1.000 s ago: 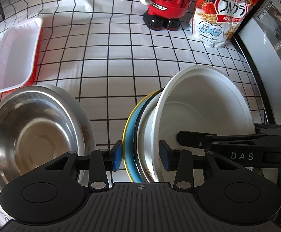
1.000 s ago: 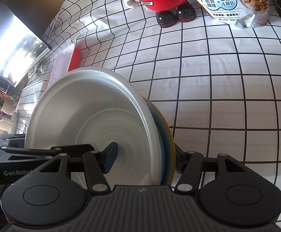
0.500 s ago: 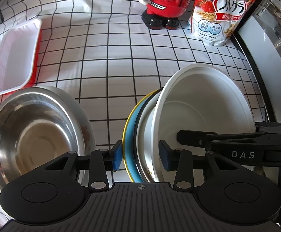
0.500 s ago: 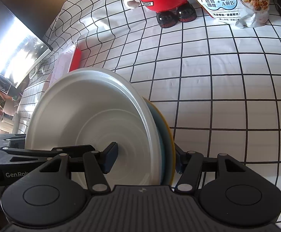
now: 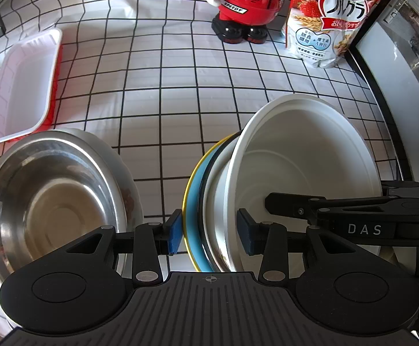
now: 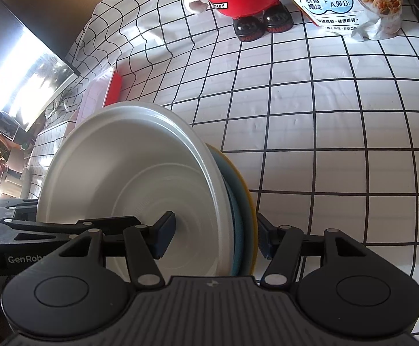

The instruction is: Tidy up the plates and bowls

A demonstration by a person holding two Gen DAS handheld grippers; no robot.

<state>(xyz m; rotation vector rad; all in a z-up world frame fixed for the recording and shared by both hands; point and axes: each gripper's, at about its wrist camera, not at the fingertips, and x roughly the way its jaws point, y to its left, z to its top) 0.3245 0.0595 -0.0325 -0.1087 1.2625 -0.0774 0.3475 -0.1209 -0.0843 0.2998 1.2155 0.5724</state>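
Note:
A stack stands on edge over the checked cloth: a white bowl (image 5: 310, 155), a shiny bowl nested behind it, and a blue plate with a yellow rim (image 5: 193, 196). My left gripper (image 5: 209, 235) is shut on the stack's lower edge, one pad against the plate's back and one inside the white bowl. From the opposite side, my right gripper (image 6: 213, 238) is shut on the same stack, with the white bowl (image 6: 123, 158) on its left and the plate (image 6: 245, 201) on its right. One right-gripper finger (image 5: 284, 201) reaches into the bowl.
A steel bowl (image 5: 51, 196) lies on the cloth left of the stack. Farther left is a white and red tray (image 5: 22, 86). At the back stand a red figure (image 5: 247, 5) and a cereal bag (image 5: 330, 20). A black-edged appliance (image 5: 382, 92) borders the right side.

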